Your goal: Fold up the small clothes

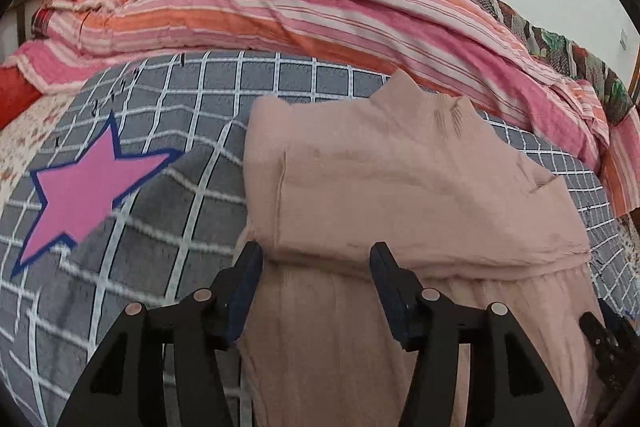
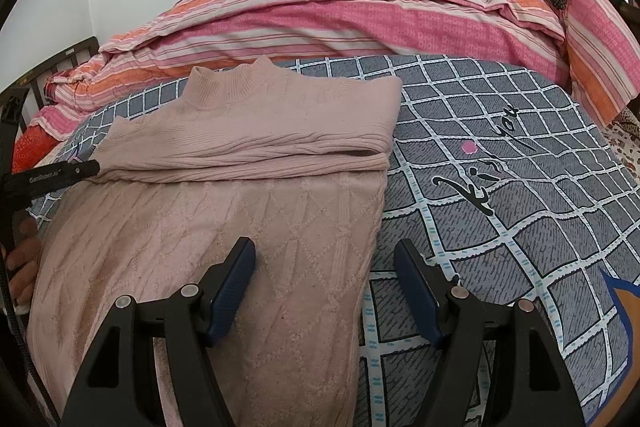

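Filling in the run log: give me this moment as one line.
stage: sleeves folded across | pink sweater flat on checked blanket | left gripper open, above sweater | right gripper open, over sweater edge

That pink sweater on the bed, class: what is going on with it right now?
A person with a claw in each hand is folding a pink sweater spread on a grey checked bedspread. Both sleeves are already folded in across the chest, below the collar. The left claw is open over the folded sleeve, gripping nothing. The right claw is also open, straddling the sweater's right edge near the hem. A striped pink quilt is heaped behind. The lower body of the sweater is not yet folded up.
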`<state>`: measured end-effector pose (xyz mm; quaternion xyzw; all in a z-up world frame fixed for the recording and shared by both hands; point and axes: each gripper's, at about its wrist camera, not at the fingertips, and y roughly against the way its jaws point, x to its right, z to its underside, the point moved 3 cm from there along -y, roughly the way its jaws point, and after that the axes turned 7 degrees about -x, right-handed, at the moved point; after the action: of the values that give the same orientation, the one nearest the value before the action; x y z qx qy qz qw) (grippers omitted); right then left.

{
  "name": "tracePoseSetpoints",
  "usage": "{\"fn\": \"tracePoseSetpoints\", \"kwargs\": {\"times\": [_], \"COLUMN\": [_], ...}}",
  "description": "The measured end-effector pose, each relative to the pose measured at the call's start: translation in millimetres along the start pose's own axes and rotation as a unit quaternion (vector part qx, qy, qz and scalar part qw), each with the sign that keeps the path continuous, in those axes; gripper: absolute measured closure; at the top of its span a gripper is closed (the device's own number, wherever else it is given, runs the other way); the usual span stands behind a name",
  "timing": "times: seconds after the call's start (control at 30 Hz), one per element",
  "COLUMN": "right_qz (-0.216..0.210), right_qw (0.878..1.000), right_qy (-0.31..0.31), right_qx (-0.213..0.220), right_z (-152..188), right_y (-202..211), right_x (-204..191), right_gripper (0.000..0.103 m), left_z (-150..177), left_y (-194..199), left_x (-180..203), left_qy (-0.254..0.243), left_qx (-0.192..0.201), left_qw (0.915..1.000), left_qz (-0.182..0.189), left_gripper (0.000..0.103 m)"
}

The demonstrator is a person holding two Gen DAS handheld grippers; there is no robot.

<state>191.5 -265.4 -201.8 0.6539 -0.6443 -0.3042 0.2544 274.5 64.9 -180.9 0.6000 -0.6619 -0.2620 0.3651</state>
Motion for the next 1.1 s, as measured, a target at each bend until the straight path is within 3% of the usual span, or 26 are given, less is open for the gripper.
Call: {"fn": "tracePoseSetpoints", "kwargs": {"times": [0.27,0.5,0.7,0.83,1.1], "right_qz": [-0.002,0.005,-0.018,-0.026,-0.047], "right_qw": [1.0,1.0,1.0,0.998,0.998], "right_qy": [-0.003,-0.003,-0.017,-0.044,-0.029], "right_qx": [0.0,0.013,0.003,-0.02,-0.021], "right_z": [3.0,29.2,53.3,68.6,71.0], "right_y": [5.5,36.6,67.2,78.0,92.7], "right_x": [1.7,2.6,9.5,20.3,16.4], "right_gripper": [0.031,0.031,0.031,0.043,0.051], "left_z": [35.1,72.3,93.5,111.6,128.2], "left_y": [28.5,51.8,74.6,80.5,85.8], "left_x": [3.5,3.4,-11.1,-23.1,-40.6], "left_qy": [-0.026,-0.042,-0.003,0.019,0.062], "left_qx": [0.018,0.012,-0.006,-0.016,-0.02], "left_qw": [0.9995,0.999,0.9987,0.9984,0.9917], "left_qz": [0.001,0.012,0.051,0.051,0.111], "left_gripper": [0.049,0.049,0.049,0.049,0.049]}}
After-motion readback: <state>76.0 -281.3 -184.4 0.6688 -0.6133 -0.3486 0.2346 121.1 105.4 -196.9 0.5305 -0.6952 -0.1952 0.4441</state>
